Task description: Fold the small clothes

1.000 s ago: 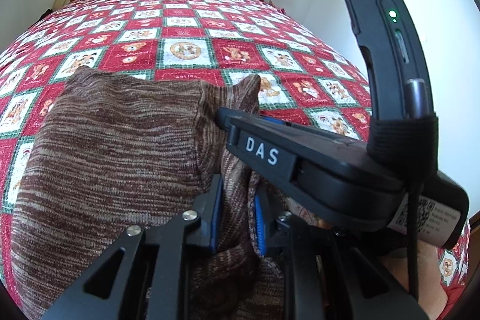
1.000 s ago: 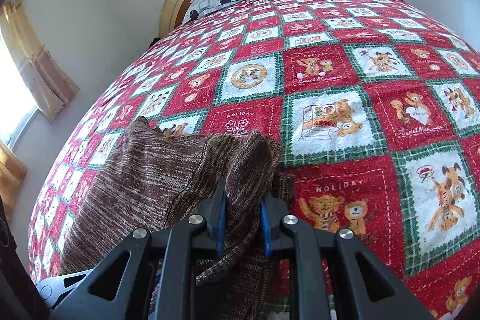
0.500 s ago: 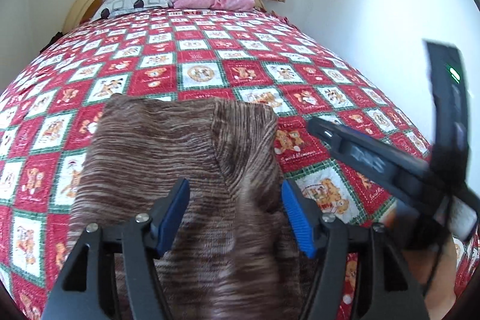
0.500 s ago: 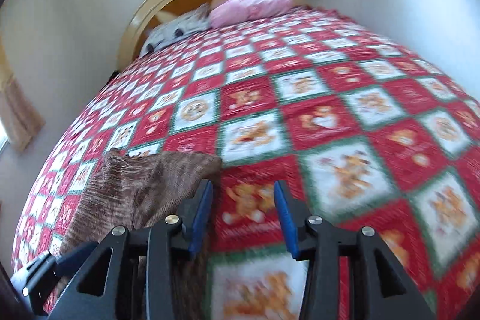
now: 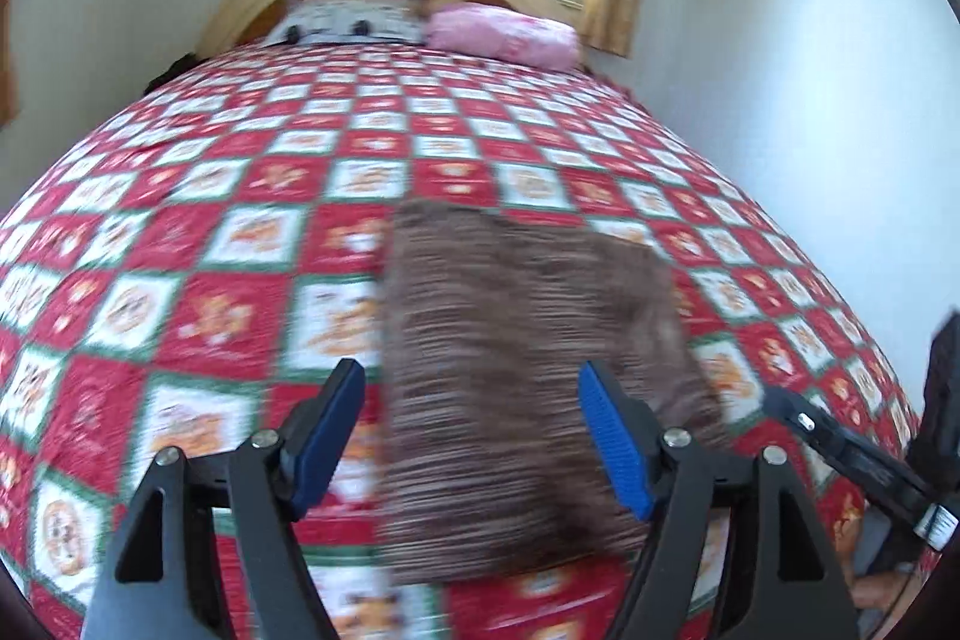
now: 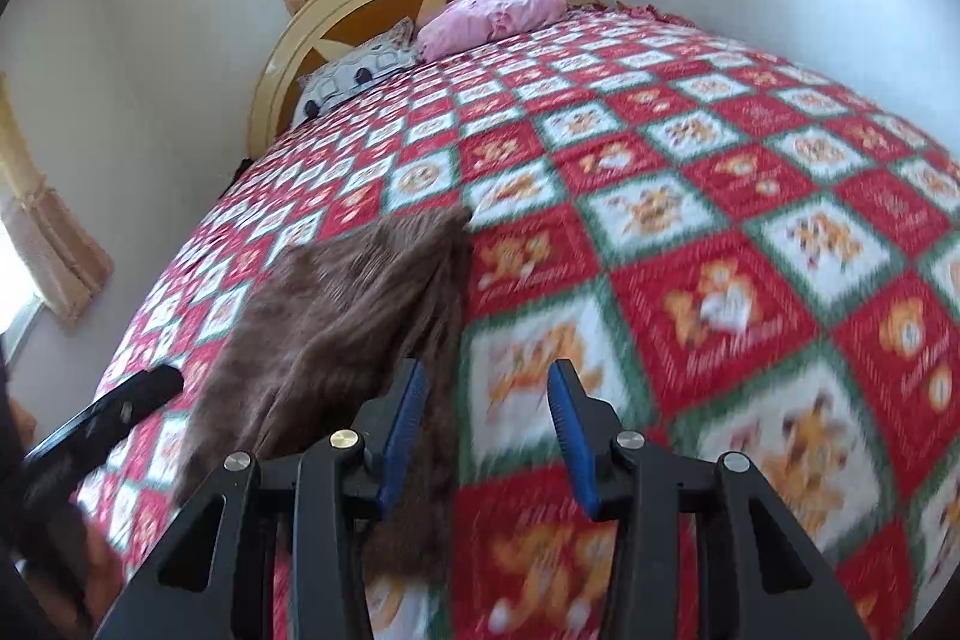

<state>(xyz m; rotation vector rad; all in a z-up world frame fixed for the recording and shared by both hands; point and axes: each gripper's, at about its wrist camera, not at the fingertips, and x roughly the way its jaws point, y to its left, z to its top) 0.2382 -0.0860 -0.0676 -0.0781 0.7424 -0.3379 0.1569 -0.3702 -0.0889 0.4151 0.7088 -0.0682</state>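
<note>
Two handheld grippers with black frames and blue finger pads, both angled downward. The left gripper (image 5: 471, 439) has its jaws spread wide and opening further, its pads pressing on nothing. The right gripper (image 6: 486, 439) has its jaws parted more narrowly, also gripping nothing. In the left wrist view the right gripper's black body shows at the near right edge; both views are motion-blurred.

Motion-blurred brown knit garment (image 5: 516, 376), its near edge behind the tongs' arms
</note>
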